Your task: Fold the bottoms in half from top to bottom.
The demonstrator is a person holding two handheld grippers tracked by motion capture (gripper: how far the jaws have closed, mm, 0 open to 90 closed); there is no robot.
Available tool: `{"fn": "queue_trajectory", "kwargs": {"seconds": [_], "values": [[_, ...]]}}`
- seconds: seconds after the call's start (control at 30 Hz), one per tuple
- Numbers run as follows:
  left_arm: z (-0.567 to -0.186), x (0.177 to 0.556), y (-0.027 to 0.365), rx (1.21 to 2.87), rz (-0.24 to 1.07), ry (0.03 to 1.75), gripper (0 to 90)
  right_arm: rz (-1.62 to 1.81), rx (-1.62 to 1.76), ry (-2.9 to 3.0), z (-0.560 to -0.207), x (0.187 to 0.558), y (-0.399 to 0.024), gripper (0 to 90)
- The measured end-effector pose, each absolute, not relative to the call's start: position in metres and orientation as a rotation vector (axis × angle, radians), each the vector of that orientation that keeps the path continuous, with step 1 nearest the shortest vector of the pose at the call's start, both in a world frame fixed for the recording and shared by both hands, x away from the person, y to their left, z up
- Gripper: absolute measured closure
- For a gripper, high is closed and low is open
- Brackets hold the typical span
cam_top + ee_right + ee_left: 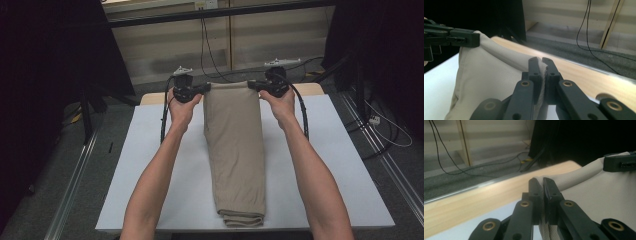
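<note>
On the white table (150, 165), a folded beige cloth (235, 150) lay lengthwise, its near end resting at the table's front edge between the person's forearms. Farther back, the cloth's far end was lifted off the surface, stretched between two grippers. The left gripper (205, 88) was clamped tight on one corner and the right gripper (251, 86) on the other. Beyond them ran the table's wooden edge (474, 202) and loose black cables (207, 50) on the floor.

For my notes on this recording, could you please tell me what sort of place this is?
Probably a lab or workshop recording station rather than a home: a plain white table edged in pale wood, black curtains at both sides, loose black cables trailing over grey carpet.
</note>
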State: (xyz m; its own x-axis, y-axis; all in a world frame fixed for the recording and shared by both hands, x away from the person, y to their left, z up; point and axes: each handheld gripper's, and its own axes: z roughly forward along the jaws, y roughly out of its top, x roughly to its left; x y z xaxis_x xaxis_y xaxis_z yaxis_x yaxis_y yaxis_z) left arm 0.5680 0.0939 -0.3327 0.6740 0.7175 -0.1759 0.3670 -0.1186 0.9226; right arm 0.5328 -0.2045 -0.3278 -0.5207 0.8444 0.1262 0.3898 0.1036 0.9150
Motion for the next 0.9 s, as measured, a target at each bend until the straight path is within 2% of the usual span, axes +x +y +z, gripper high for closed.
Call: {"fn": "queue_trajectory", "kwargs": {"seconds": [0.17, 0.27, 0.63, 0.9], "values": [[-0.309, 0.567, 0.096, 1.698, 0.423, 0.851, 85.9, 1.407, 1.170, 1.922, -0.303, 0.536, -0.200, 86.9], [-0.304, 0.565, 0.100, 1.672, 0.409, 0.842, 85.8, 1.443, 1.152, 1.902, -0.293, 0.535, -0.200, 86.9], [-0.346, 0.534, 0.103, 1.735, 0.377, 0.824, 85.8, 1.461, 1.141, 2.006, -0.335, 0.519, -0.207, 86.7], [-0.350, 0.489, 0.105, 1.746, 0.387, 0.730, 85.7, 1.511, 1.096, 2.012, -0.347, 0.480, -0.209, 86.5]]}}
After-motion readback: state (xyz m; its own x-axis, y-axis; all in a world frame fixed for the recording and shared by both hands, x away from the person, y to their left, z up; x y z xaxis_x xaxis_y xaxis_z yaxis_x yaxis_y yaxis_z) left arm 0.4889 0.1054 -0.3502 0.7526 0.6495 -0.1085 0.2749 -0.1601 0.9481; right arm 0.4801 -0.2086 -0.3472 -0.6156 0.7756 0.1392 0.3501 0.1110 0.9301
